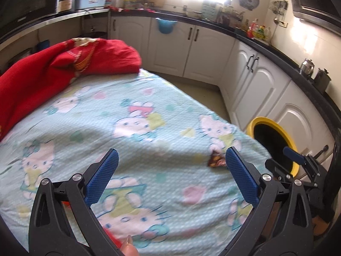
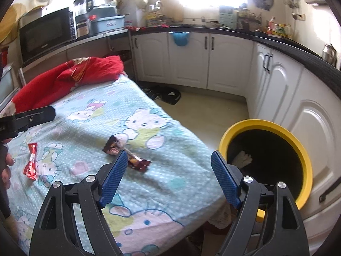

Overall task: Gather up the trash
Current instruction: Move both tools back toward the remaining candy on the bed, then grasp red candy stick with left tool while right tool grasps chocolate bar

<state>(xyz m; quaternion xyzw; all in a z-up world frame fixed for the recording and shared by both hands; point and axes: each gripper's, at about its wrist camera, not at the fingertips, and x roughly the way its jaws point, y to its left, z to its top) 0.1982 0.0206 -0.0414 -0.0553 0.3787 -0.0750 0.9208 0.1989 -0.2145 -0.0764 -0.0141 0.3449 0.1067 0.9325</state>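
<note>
A brown snack wrapper [image 2: 127,155] lies crumpled on the cartoon-cat bedsheet [image 2: 170,183], just ahead of the left fingertip of my right gripper [image 2: 169,153], which is open and holds nothing. A red wrapper [image 2: 32,162] lies further left on the sheet. In the left wrist view the same brown wrapper [image 1: 216,160] sits beside the right fingertip of my left gripper [image 1: 172,151], also open and holding nothing. A yellow-rimmed black bin [image 2: 255,123] stands on the floor beside the bed, with pale trash [image 2: 243,159] inside. The yellow-rimmed bin [image 1: 264,120] also shows behind my right gripper's blue finger [image 1: 294,157].
A red blanket [image 2: 70,74] is bunched at the bed's far end. White kitchen cabinets [image 2: 230,64] under a black counter curve around the room. Dark sandals [image 2: 164,95] lie on the floor. A hand [image 2: 6,166] shows at the left edge.
</note>
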